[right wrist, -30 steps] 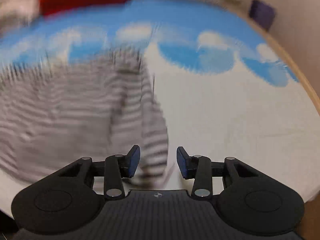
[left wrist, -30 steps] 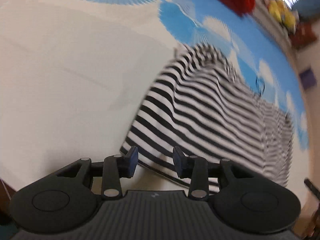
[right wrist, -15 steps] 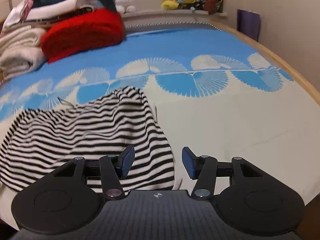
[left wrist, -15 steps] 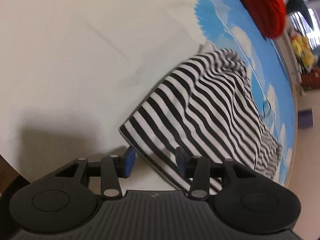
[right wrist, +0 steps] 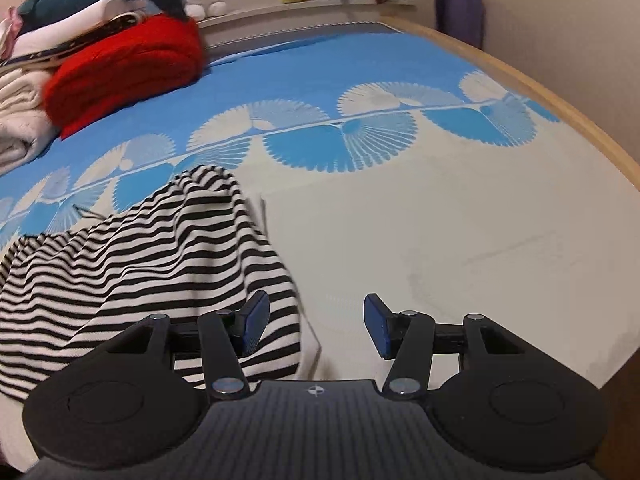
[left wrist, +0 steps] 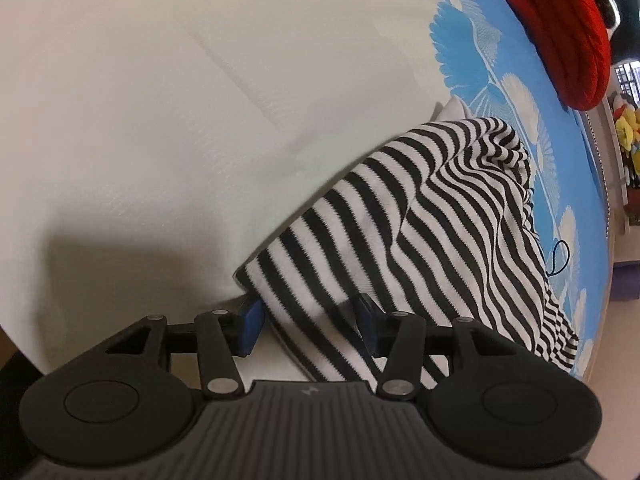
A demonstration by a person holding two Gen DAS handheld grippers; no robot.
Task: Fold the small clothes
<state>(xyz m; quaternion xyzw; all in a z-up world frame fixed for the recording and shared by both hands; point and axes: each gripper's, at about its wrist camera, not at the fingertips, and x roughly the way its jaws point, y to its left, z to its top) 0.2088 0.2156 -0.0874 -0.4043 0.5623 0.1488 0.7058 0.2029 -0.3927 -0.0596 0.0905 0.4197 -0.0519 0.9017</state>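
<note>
A bed sheet (right wrist: 420,240), cream with blue fan shapes, is spread wide. A black-and-white striped garment (left wrist: 432,232) is crumpled on it. The left gripper (left wrist: 306,324) is held apart astride the garment's corner; the right gripper (right wrist: 316,322) is parted beside its edge, both having just been widened.

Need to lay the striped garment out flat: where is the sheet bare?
Bare cream sheet lies between the striped garment and the wooden bed edge. Crowded at the far end: red knit and stacked linens.
</note>
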